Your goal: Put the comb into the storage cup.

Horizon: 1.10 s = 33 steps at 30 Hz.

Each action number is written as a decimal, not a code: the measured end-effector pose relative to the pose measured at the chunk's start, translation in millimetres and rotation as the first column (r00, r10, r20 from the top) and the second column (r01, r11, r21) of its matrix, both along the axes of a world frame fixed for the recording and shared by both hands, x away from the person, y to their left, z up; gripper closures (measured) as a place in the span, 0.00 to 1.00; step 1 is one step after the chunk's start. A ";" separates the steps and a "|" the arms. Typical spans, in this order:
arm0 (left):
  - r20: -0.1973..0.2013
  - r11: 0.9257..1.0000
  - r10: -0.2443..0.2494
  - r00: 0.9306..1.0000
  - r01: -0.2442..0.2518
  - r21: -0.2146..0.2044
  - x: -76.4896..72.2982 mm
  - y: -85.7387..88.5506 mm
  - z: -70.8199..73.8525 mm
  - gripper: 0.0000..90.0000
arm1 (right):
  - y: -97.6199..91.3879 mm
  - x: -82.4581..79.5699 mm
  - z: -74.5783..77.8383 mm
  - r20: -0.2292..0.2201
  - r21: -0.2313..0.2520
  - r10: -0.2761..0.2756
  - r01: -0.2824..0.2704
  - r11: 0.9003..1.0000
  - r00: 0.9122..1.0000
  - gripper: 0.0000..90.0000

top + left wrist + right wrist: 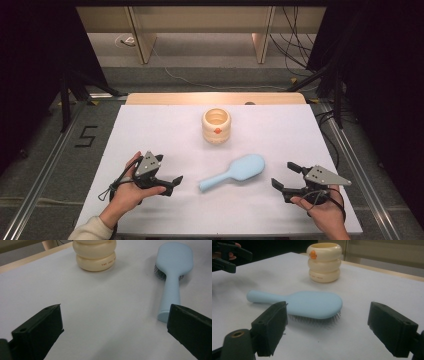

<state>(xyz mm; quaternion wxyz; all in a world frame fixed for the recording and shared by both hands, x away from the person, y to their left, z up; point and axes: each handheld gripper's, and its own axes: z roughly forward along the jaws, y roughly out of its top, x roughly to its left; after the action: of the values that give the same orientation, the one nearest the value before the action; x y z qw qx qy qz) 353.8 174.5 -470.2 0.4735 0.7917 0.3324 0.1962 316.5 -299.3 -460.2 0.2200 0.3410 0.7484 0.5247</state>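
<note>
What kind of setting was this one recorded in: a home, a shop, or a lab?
Most likely a lab or recording rig, not a home. A white table stands inside a dark metal frame, loose cables trail over the floor behind it, and a number five is marked on the floor at the left.

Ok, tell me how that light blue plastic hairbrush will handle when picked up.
The light blue plastic hairbrush looks rigid and probably light. It lies bristles-down, so it likely won't roll. Its smooth handle may slip between the fingers.

Blue hairbrush point(235, 172) lies between 2 open grippers, left gripper point(167, 184) and right gripper point(285, 176).
</note>
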 end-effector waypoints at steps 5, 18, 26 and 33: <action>0.014 1.000 0.006 1.000 -0.006 0.002 0.5 1.4 1.4 0.00 | 0.8 -0.5 0.9 0.007 0.000 -0.001 0.001 1.000 1.000 0.19; 0.025 1.000 0.027 0.999 -0.027 0.005 2.5 6.5 2.4 0.00 | 21.6 0.1 17.7 0.053 0.001 0.052 -0.052 0.999 0.997 0.42; 0.020 1.000 0.027 0.999 -0.027 0.007 3.4 7.4 1.8 0.00 | 72.9 12.6 22.5 -0.011 -0.052 0.176 -0.176 0.983 0.984 0.75; 0.019 1.000 0.023 1.000 -0.023 0.011 3.7 6.1 0.8 0.00 | 128.4 28.6 16.0 -0.126 -0.153 0.233 -0.251 0.956 0.964 1.00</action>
<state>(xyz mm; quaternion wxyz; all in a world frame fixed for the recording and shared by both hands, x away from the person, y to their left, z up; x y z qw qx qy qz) 357.5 180.5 -469.4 0.4698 0.7886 0.3360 0.2109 345.1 -171.0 -444.2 0.1414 0.2545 0.8366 0.4640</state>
